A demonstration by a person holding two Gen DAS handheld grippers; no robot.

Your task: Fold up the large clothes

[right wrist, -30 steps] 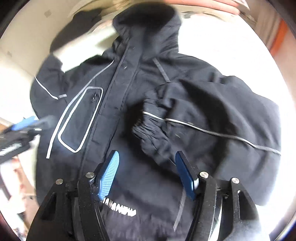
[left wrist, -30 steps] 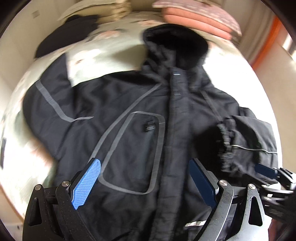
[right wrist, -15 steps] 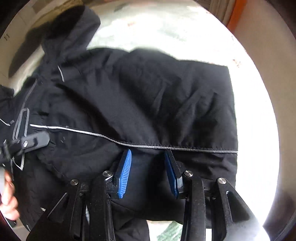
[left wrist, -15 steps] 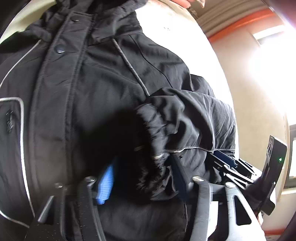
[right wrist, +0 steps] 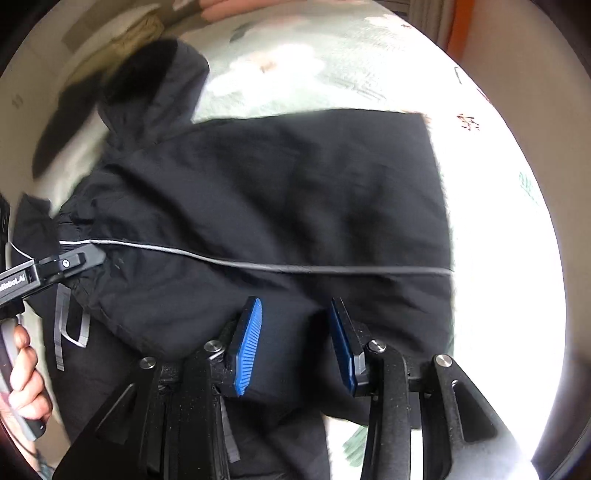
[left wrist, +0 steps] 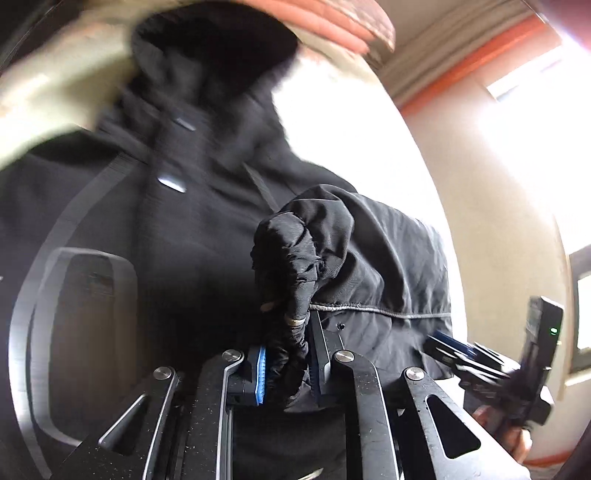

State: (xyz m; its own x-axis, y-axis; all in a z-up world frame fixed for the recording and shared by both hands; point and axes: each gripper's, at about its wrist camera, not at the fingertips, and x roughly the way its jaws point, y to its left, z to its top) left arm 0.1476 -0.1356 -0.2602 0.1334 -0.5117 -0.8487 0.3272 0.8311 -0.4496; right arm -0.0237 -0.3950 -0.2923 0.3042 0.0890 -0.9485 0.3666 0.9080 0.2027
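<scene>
A black hooded jacket (left wrist: 177, 229) with grey reflective piping lies front-up on a pale bed; it also fills the right wrist view (right wrist: 277, 206). Its one sleeve (right wrist: 295, 295) is folded across the body. My left gripper (left wrist: 286, 363) is shut on the sleeve's gathered cuff (left wrist: 291, 295) and holds it over the jacket's front. My right gripper (right wrist: 295, 347) is open, its blue pads either side of the sleeve cloth near the jacket's side edge. The left gripper also shows at the left of the right wrist view (right wrist: 74, 260), at the cuff.
The bed's pale floral sheet (right wrist: 314, 66) spreads behind and to the right of the jacket. Pink folded bedding (left wrist: 332, 26) lies beyond the hood. A dark garment (right wrist: 59, 125) lies at the far left. A wall with orange trim (left wrist: 461, 74) runs along the right.
My left gripper has closed on the sleeve cuff and lifted it toward the jacket's front. My right gripper stays open over the sleeve, almost unmoved.
</scene>
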